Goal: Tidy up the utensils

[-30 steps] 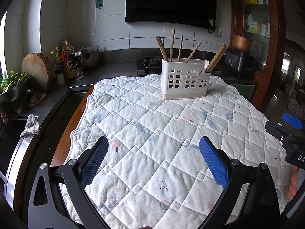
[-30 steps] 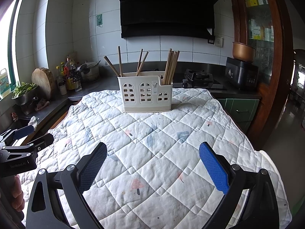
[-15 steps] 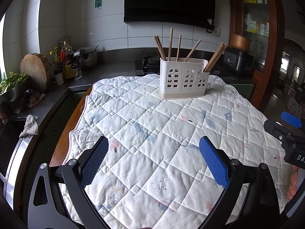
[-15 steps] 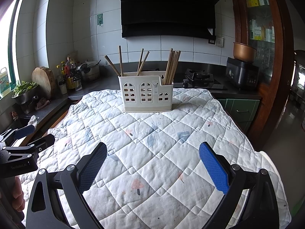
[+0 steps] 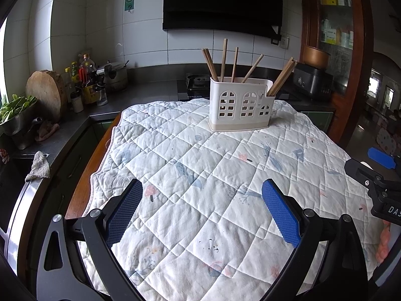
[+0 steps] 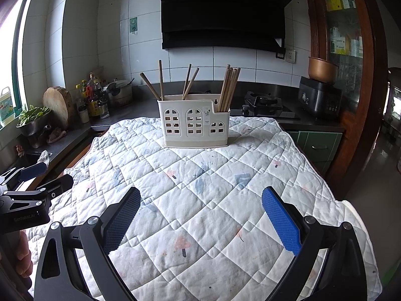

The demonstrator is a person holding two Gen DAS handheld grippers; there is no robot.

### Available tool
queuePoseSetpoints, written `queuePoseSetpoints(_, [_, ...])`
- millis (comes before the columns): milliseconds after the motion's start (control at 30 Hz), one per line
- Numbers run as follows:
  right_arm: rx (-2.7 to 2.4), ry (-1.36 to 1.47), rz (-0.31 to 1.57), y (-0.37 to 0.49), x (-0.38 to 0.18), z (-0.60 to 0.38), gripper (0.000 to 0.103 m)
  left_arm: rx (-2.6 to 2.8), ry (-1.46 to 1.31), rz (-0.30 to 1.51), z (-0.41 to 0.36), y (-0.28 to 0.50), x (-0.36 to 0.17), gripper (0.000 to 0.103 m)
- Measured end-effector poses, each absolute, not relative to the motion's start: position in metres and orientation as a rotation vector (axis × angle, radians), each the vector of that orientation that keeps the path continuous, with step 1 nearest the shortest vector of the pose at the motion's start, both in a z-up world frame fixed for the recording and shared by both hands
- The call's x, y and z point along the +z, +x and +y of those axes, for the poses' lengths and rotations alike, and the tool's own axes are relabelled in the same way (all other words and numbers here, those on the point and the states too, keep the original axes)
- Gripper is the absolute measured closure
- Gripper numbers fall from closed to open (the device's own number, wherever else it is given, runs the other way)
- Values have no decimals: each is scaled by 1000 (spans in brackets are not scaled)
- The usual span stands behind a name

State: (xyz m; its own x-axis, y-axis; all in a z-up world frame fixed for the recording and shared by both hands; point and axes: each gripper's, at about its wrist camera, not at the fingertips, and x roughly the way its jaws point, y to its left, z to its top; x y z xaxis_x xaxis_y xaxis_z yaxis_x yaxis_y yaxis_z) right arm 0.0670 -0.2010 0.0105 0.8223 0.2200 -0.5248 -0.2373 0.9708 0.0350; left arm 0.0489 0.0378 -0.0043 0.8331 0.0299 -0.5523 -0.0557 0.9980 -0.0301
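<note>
- Utensil holder [image 5: 240, 104], white plastic with arched cut-outs, upright on quilted cloth [image 5: 200, 170] at far end of table; at 12 o'clock from left gripper [image 5: 201, 208], slightly toward 1 o'clock, well apart from it.
- Same holder [image 6: 195, 123] at 12 o'clock from right gripper [image 6: 200, 215], slightly toward 11 o'clock, well apart.
- Wooden chopsticks [image 5: 224, 60] standing tilted in holder: loose sticks splayed in larger compartment, tight bundle [image 6: 229, 87] in lower end compartment.
- Left gripper spread wide, blue pads [image 5: 125, 208] apart over bare cloth, nothing between them; held low above near end of table, aimed toward holder.
- Right gripper likewise spread wide, pads [image 6: 280, 222] apart, nothing pinched; low over near end of cloth, aimed toward holder.
- Right gripper visible at 3 o'clock edge of left wrist view; left gripper at 9 o'clock edge of right wrist view, side by side.
- Countertop [image 5: 140, 95] beyond at 10 o'clock with bottles [image 5: 86, 80], round chopping board [image 5: 47, 92]; range hood [image 6: 225, 17] on tiled wall at 12 o'clock.
</note>
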Motion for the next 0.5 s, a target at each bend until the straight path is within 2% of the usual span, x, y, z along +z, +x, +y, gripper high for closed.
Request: queuePoseSetpoints(500, [246,-34,555,67,11,-201,9,54,-59,590,45,50,-5,8])
